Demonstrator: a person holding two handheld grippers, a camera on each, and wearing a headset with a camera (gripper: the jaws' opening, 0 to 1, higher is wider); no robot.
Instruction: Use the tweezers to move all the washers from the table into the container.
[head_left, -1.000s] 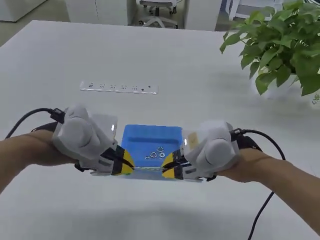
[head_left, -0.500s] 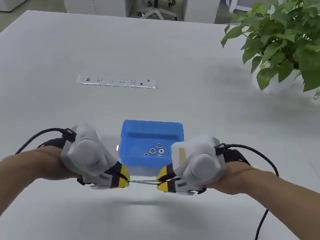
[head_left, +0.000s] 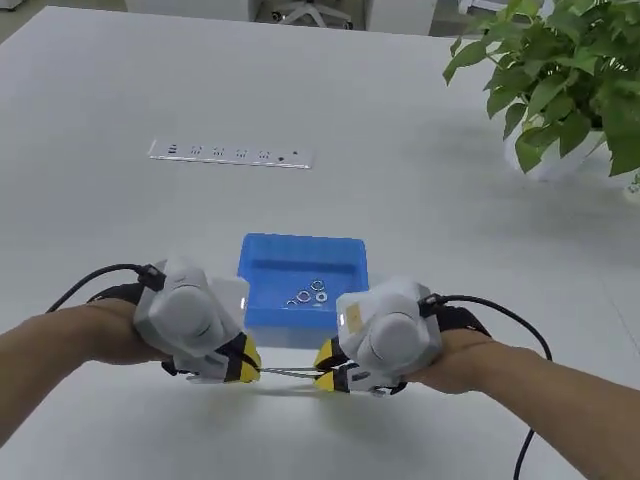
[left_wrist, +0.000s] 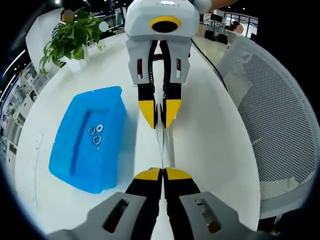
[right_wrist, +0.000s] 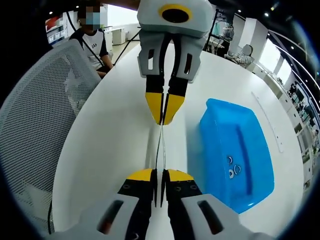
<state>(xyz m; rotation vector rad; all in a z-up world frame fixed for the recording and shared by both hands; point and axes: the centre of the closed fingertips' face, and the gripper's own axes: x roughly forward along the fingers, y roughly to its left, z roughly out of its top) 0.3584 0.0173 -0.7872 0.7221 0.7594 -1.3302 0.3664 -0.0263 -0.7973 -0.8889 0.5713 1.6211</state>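
Setting: white table in an open office, matte and evenly lit.

Landmark: blue container, a shallow rectangular tray lying flat on the table in front of the person.

Washers: a small cluster of metal rings lying inside the container, on its floor towards the near wall. In the left gripper view they show as three rings close together. The right gripper view shows the same group.

Tweezers: thin metal, stretched roughly level just outside the container's near wall and parallel to it, well apart from the washers.

Left gripper: at the container's near-left corner, yellow-tipped jaws pinched together on one end of the tweezers.

Right gripper: at the container's near-right corner, facing the left one, jaws likewise clamped on the other end. In each gripper view the tweezers run as a fine line from that view's own closed tips to the opposite gripper's tips.

Other items: a power strip beyond the container's far side; a potted plant far to its right; a white mesh chair at the table's near edge.
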